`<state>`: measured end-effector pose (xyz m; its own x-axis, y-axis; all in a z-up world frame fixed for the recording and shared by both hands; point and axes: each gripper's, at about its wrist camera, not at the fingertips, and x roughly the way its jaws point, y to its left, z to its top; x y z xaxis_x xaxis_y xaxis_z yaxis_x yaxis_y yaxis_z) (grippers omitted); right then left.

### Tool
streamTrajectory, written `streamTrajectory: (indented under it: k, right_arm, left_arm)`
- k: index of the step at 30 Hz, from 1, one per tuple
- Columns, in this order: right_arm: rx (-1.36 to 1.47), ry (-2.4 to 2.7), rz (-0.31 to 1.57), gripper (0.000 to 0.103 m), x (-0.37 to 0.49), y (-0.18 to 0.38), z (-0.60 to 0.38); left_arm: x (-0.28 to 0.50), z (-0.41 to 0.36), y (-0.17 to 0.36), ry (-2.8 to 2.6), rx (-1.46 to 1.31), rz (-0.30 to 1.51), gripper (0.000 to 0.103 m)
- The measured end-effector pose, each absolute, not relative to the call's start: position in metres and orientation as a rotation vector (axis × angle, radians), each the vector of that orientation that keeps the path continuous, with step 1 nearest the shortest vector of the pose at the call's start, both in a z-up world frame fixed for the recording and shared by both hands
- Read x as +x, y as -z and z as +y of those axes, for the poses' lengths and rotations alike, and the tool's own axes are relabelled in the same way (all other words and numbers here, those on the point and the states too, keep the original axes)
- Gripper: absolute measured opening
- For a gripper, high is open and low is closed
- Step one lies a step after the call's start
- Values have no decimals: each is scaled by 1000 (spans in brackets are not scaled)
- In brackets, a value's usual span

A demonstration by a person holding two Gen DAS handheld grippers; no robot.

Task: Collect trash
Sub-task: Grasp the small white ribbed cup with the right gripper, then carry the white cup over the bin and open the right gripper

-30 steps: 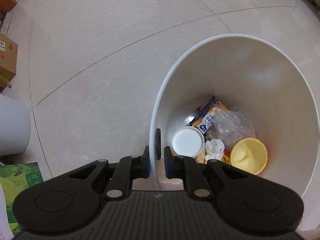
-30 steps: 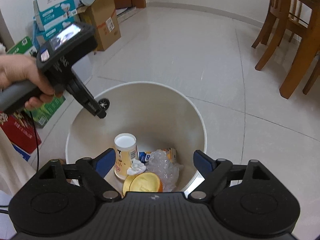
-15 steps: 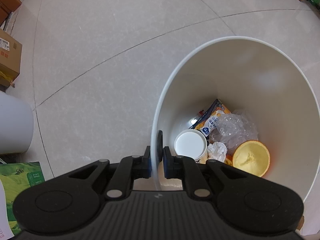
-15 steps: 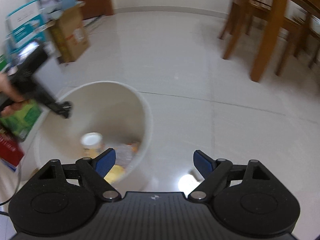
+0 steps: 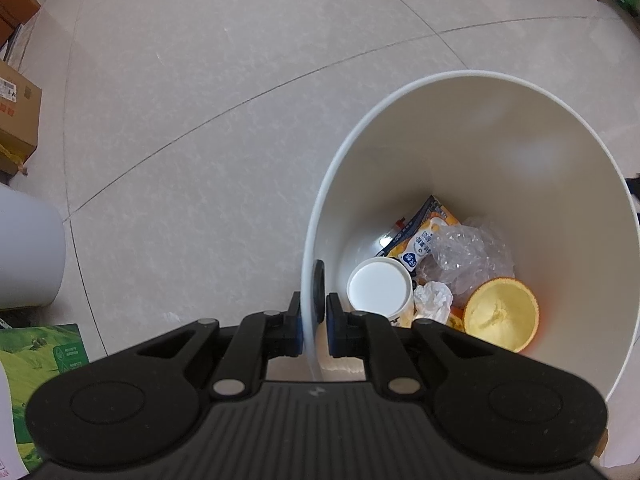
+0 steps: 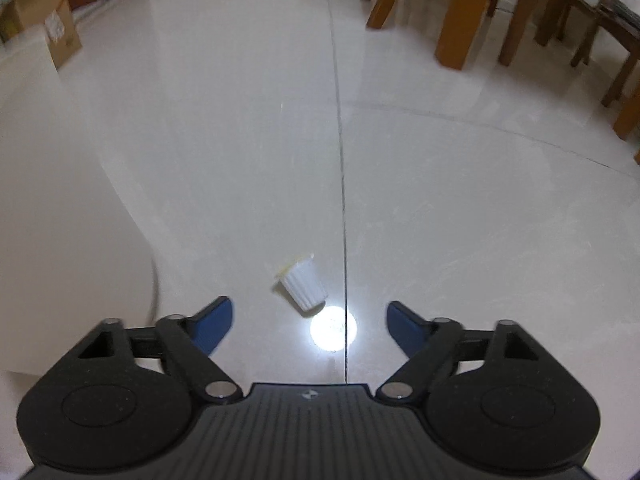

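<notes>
**Ribbed cup on the floor, bin held by its rim**

The bin (image 5: 500, 152) runs off the right edge; wrapper (image 5: 420, 236) print is too small to read. Left gripper (image 5: 313, 320) is clamped on the bin's near rim. A white ribbed cup (image 6: 302, 285) lies tipped on the floor (image 6: 440, 200), just beyond the right gripper (image 6: 308, 326), whose empty jaws are closing.

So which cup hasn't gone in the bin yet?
The small ribbed white cup, tipped over on the floor ahead of the right claw. The larger cup already stands inside the bin.

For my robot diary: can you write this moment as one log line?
left hand-held gripper: clamps bin rim | right hand-held gripper: closing, nothing between | small cup: floor
</notes>
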<state>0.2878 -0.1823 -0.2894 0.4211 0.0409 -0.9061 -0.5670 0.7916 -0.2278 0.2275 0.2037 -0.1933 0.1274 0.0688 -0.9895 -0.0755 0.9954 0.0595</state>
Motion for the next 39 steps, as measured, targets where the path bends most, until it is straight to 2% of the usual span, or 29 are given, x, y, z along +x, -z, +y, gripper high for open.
streamTrajectory:
  k: [12, 17, 22, 31, 39]
  right_arm:
    - [-721, -449, 1074, 70, 327, 365, -166]
    - [-794, -483, 1088, 63, 333, 385, -154]
    - [-815, -480, 1130, 39, 332, 393, -151]
    - [-731, -445, 1148, 40, 335, 351, -157]
    - [-629, -426, 1108, 40, 311, 254, -171]
  left_arm:
    - [228, 200, 198, -108, 2, 1445, 9]
    - [229, 201, 199, -105, 0, 1446, 9]
    - [228, 201, 199, -103, 0, 1446, 9]
    - [228, 203, 197, -103, -11, 1446, 9]
    - [228, 205, 195, -93, -28, 1447, 9]
